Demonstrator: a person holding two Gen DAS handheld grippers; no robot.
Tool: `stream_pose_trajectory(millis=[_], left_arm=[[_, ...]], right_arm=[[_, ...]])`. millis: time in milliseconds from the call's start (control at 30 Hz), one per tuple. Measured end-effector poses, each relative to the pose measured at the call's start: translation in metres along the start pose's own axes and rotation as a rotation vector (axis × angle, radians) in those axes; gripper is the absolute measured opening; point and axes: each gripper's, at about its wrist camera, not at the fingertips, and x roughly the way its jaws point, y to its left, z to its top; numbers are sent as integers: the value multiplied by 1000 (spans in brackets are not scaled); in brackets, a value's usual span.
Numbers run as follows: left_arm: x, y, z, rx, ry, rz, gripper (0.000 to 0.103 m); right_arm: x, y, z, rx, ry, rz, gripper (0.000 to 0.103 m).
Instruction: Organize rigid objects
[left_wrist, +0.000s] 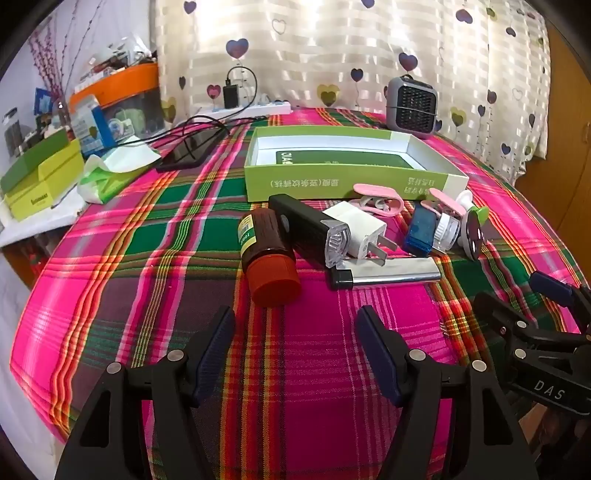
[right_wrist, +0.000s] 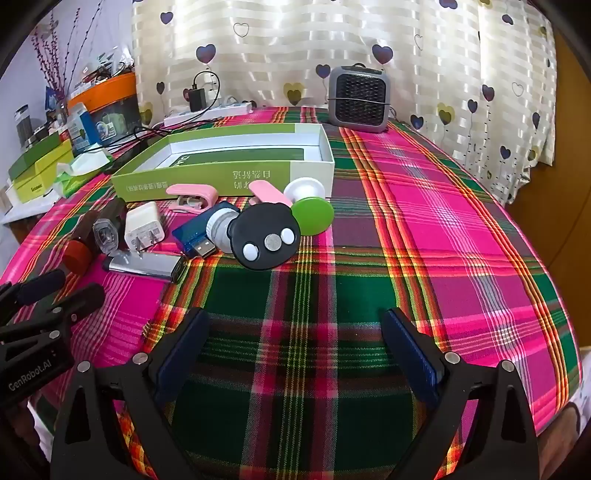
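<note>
Stock on my plaid cloth (left_wrist: 155, 236): one open green box (left_wrist: 347, 181) at the back, holding only a dark card; before it, a heap of small hard goods, none boxed yet. Nearest my left gripper (left_wrist: 295, 354), jaws spread wide and empty, lies a brown bottle (left_wrist: 267, 254) on its side, red cap toward me, touching a black torch (left_wrist: 310, 230). Beside these: a white charger plug (left_wrist: 360, 232) resting on a silver lighter (left_wrist: 388, 275); a blue USB stick (right_wrist: 194, 236); a black round piece with buttons (right_wrist: 266, 238) leaning on a green disc (right_wrist: 314, 216); pink clips (right_wrist: 192, 195) against the box wall. My right gripper (right_wrist: 295, 354), equally spread and empty, hovers over bare cloth short of the black piece. Handling note, as I judge it: begin with the bottle, which is round and may roll, so I would close across its body, not the cap, lift it clear of the torch, and set it low inside the box.
</note>
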Motion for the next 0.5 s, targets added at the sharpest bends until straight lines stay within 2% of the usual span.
stream_pose_trajectory(millis=[500], left_arm=[[-1,-2,2,-1,-6,-2,68]], right_arm=[[0,0,1,-2,3,-3,95]])
